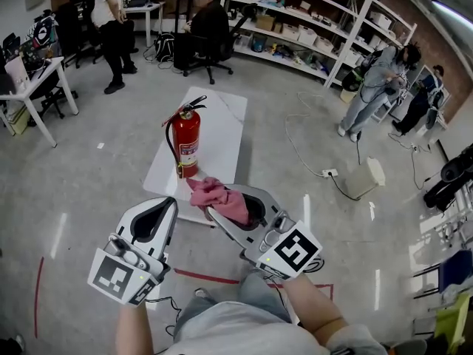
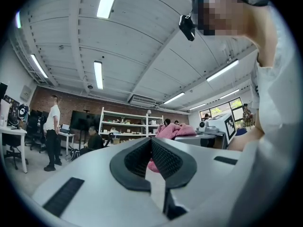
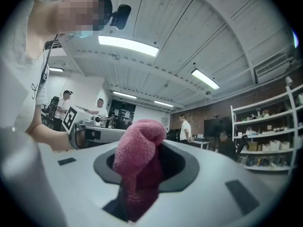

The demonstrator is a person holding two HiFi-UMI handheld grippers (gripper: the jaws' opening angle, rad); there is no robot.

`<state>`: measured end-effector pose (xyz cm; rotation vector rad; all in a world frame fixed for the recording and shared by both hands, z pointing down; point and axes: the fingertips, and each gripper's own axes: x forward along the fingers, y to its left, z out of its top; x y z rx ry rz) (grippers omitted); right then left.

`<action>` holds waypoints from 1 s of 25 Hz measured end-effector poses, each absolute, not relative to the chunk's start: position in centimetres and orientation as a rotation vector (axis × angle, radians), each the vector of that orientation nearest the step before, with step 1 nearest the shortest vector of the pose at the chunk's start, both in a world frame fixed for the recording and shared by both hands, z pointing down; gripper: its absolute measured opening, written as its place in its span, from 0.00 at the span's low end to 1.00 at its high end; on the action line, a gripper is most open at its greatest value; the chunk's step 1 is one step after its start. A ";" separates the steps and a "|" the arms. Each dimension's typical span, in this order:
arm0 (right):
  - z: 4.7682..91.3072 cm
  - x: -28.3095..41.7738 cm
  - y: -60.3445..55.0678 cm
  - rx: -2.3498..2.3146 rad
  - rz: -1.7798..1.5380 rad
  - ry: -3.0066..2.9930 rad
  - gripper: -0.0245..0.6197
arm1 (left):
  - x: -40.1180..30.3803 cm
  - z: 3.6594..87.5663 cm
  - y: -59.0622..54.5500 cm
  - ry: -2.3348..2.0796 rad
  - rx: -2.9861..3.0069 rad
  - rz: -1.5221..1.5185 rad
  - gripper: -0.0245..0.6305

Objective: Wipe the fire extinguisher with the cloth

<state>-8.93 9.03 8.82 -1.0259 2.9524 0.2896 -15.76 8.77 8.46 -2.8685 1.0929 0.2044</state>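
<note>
Fire extinguisher (image 1: 186, 140): upright at the near end of the white table (image 1: 222, 128). Likely heavy, rigid and slick-sided; steady it at the neck or handle.
Cloth (image 1: 220, 196): pink, soft, light, bunched just beside the extinguisher's base.
Right gripper (image 3: 142, 148): clamped on the cloth.
Left gripper (image 2: 151, 143): jaws together, nothing held, near the table's front.

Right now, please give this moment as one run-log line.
left gripper: shut, empty | right gripper: shut on cloth | fire extinguisher: upright on white table | wiping: cloth near its base, contact unclear
</note>
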 end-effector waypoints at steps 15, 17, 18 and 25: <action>10.4 1.8 0.1 -0.888 0.297 3.018 0.26 | -6.2 8.6 1.9 1.287 -2.753 0.140 0.05; 10.6 3.2 -1.2 -0.848 0.318 3.033 0.26 | -4.8 8.5 0.9 1.332 -2.727 0.135 0.05; 10.7 4.0 -1.7 -0.826 0.325 3.040 0.26 | -4.1 8.6 0.5 1.356 -2.715 0.135 0.05; 11.7 8.8 -4.6 -0.658 0.307 3.074 0.26 | 0.3 8.7 -0.9 1.513 -2.623 0.141 0.05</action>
